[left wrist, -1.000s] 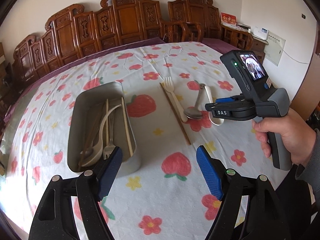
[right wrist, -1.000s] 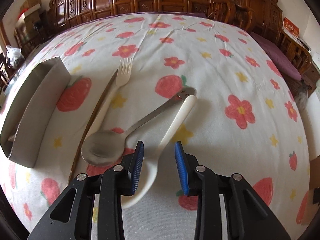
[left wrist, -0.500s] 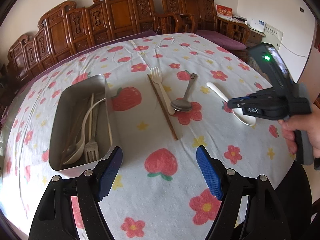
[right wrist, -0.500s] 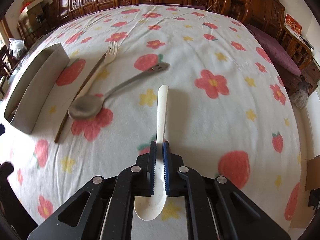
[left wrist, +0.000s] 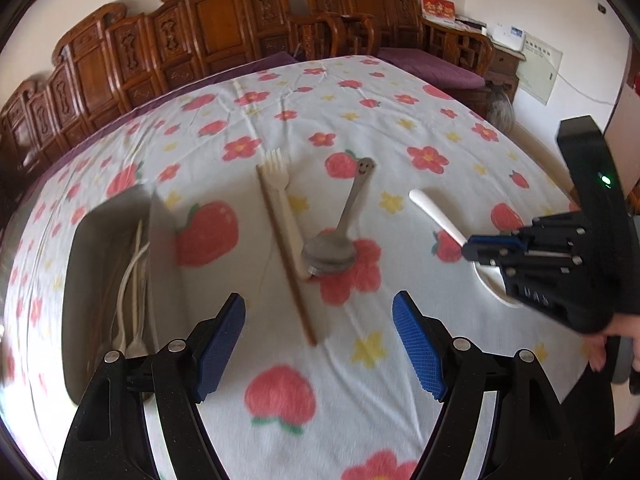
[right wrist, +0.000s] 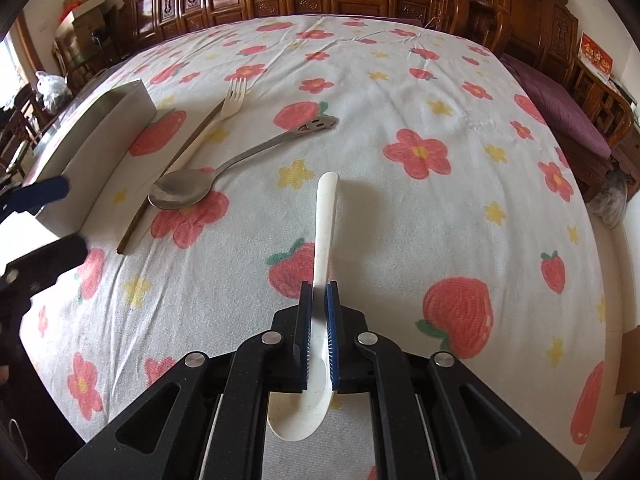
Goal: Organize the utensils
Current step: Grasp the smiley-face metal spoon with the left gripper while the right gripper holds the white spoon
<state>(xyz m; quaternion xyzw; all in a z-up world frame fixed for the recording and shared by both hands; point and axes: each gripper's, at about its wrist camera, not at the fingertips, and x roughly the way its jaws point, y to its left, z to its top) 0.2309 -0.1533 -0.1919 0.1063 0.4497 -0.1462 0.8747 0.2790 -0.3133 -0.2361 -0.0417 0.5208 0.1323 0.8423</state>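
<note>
My right gripper [right wrist: 318, 300] is shut on a white spoon [right wrist: 326, 224], handle pointing away and bowl under the jaws, lifted over the flowered cloth; both also show in the left wrist view, gripper [left wrist: 470, 246] and spoon [left wrist: 434, 210]. A metal spoon [right wrist: 188, 190], a white fork [right wrist: 230, 104] and a brown chopstick [right wrist: 172, 170] lie on the cloth. The grey metal tin [left wrist: 160, 240] at left holds several utensils [left wrist: 134, 280]. My left gripper [left wrist: 320, 340] is open and empty, near the tin's front right corner.
The table is covered by a white cloth with red flowers and strawberries [left wrist: 360, 128]. Carved wooden chairs [left wrist: 224, 28] line its far edge. A purple-cushioned bench [right wrist: 560, 104] stands at the right. The tin's side wall [right wrist: 100, 152] shows at left in the right wrist view.
My right gripper closed on the white spoon, lifted it off the cloth and carried it right and toward me. My left gripper drifted a little to the right, still open.
</note>
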